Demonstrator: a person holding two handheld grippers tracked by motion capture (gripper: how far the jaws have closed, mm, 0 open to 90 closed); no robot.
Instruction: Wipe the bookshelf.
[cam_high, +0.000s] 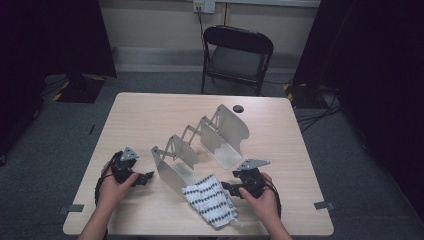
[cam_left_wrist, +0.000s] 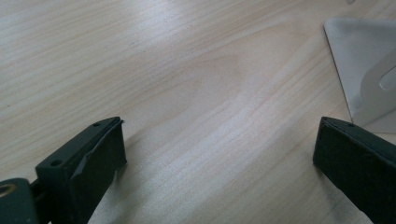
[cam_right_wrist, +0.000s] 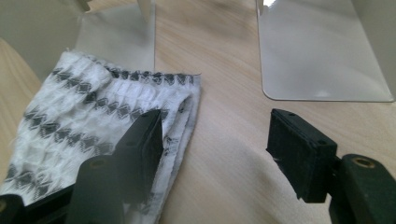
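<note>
Right gripper (cam_high: 226, 186) sits at the near right of the pale wood-grain table (cam_high: 150, 115), in the person's right hand (cam_high: 260, 197). Jaws stand well apart, nothing clamped. In the right gripper view (cam_right_wrist: 212, 140) one jaw rides over the hemmed edge of the white cloth with black diamond pattern (cam_right_wrist: 93, 116); the other is over bare wood, clear of the cloth. Pads aren't pressing on anything.

Cloth (cam_high: 210, 199) lies folded flat near the front edge of the table, between the two hands and closer to the right one. Its far corner lies on the base plate of the nearest panel of the rack.

Left gripper (cam_high: 148, 178) is at the near left, in the left hand (cam_high: 112, 190), pointing toward the rack. Left gripper view (cam_left_wrist: 219, 144): jaws wide open, bare tabletop between them, nothing held. A corner of the metal rack (cam_left_wrist: 359, 70) shows just beyond one jaw, not touching.

Grey three-cornered plates top both grippers.

Mid table: brushed-metal folding rack of upright curved panels joined by scissor links (cam_high: 200, 142), running diagonally from near the cloth toward the far right. Two of its base plates show in the right gripper view just beyond the cloth.

Beyond the rack, a small round black disc (cam_high: 238, 108) sits on the table near the far edge.

Behind the table: black folding chair (cam_high: 237, 55) on grey carpet.
</note>
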